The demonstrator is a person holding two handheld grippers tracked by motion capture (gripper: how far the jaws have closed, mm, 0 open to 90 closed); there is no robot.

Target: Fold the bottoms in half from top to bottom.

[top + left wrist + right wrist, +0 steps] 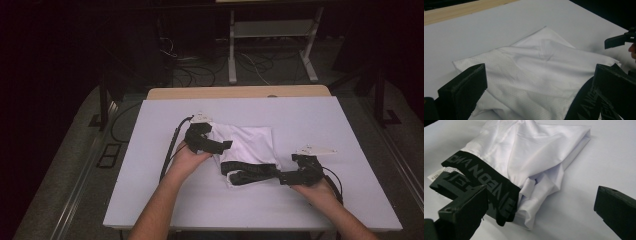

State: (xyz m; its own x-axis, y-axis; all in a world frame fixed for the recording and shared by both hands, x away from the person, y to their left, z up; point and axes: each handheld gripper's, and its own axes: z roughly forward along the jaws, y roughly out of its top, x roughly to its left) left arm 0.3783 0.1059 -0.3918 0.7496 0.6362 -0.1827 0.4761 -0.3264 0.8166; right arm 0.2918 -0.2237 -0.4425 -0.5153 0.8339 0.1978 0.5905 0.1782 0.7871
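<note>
White folded garment lies on table between 2 gaping hand-held grippers, left hand-held gripper, right hand-held gripper.

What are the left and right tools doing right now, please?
Left tool: open, over the folded white fabric garment, holding nothing.
Right tool: open, by its black waistband, holding nothing.

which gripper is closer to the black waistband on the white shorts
Right. The right gripper sits at the waistband's near-right end, jaws open beside it. The left gripper hovers over the white fabric farther up, jaws open.
</note>
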